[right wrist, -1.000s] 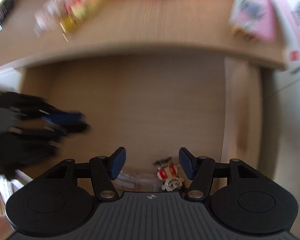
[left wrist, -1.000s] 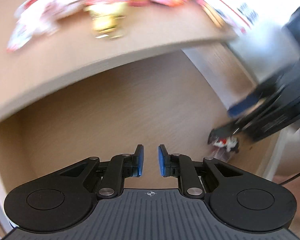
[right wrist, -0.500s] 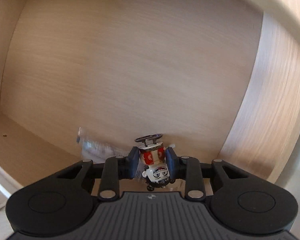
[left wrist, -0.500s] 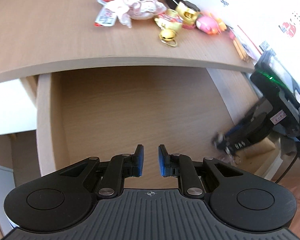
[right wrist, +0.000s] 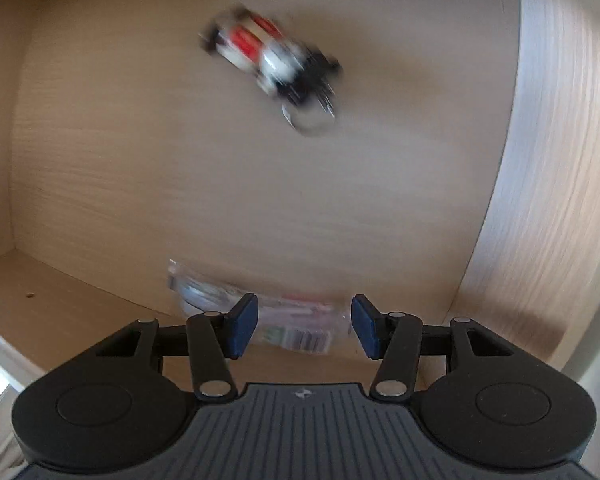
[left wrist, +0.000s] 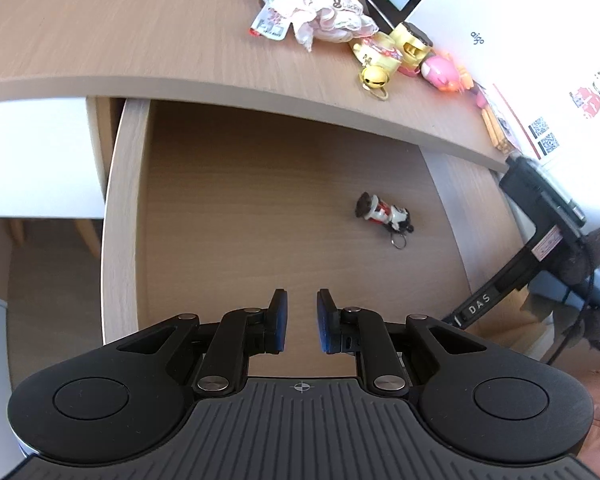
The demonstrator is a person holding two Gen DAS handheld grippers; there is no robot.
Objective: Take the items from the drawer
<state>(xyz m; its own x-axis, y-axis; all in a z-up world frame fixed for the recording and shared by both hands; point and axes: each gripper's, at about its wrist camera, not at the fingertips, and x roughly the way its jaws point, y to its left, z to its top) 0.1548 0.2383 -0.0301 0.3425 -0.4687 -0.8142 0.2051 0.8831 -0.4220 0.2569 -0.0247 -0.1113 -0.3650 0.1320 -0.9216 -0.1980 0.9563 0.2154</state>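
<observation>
An open wooden drawer (left wrist: 260,208) sits under the edge of a desk (left wrist: 100,32). Several small toys and trinkets lie in a cluster on the desk top (left wrist: 332,24) — by the look of it, things already lifted out, though that is a judgement. Two things are left inside. A small red, white and black figure keychain (left wrist: 384,214) lies on its side on the drawer floor, toward the right side wall, touched by nothing. A clear plastic packet (right wrist: 260,312) with a barcode label lies flat near the front of the drawer.

The left gripper (left wrist: 300,320) hangs above the front of the drawer, its blue-padded jaws narrowly parted and holding nothing. The right gripper (right wrist: 304,332) is low inside the drawer, jaws wide and empty, with the packet lying just ahead of and between its fingertips. The task looks partly done, with these two things still to take.

The left camera looks down from above and shows the desk top, the trinkets, the sharp keychain and the black body of the right tool (left wrist: 540,224) at the drawer's right side — but not the packet. The right camera alone shows the packet; its view of the keychain (right wrist: 272,56) is blurred.
</observation>
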